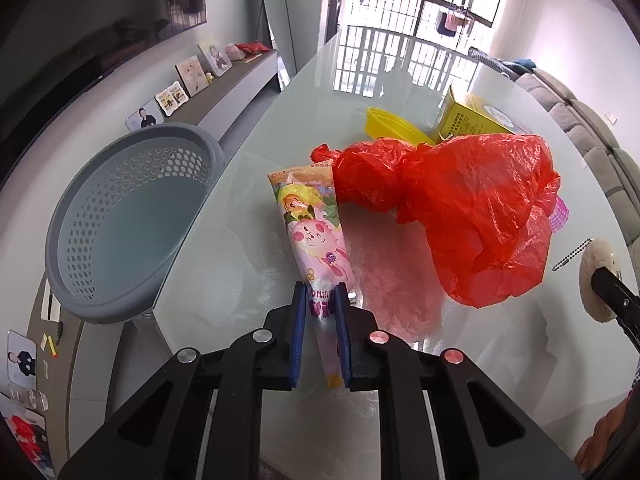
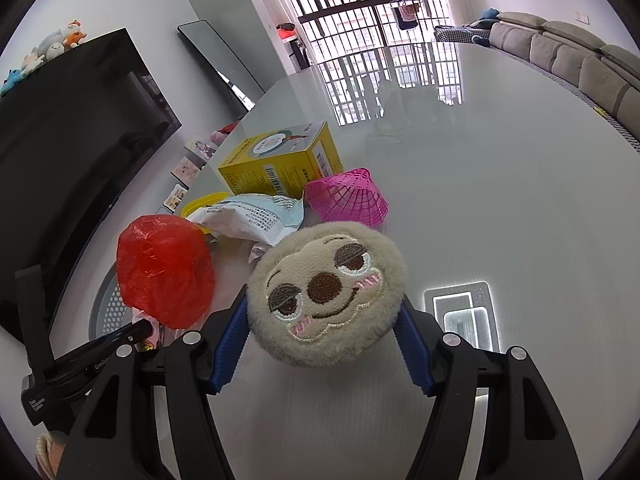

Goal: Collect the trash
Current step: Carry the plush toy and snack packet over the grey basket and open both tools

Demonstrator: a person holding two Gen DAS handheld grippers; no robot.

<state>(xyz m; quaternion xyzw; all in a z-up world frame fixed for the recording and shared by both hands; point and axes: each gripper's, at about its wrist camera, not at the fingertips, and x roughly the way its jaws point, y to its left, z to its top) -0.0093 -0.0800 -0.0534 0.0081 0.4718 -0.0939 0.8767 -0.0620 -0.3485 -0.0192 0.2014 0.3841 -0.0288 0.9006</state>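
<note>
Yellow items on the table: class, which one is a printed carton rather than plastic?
The yellow box, barcoded, standing beside the pink mesh basket. The other, a yellow plastic lid, is plain, round and rimmed.

Barred window [image 2: 360, 4] (bright daylight), grey sofa [image 2: 568, 52], dark television [image 2: 68, 128], glossy table [image 2: 500, 200]

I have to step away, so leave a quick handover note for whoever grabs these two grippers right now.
Left gripper: shut on the pink cartoon wrapper, which lies on the glass table.
Right gripper: shut on the round plush sloth face.
Grey perforated basket: beside the table's left edge, nothing visible inside.
Still on the table: red plastic bag, yellow box, yellow lid, white-blue packet, pink mesh basket.
Done: nothing binned yet.
Left: probably drop the wrapper in the basket, then clear the rest.
</note>
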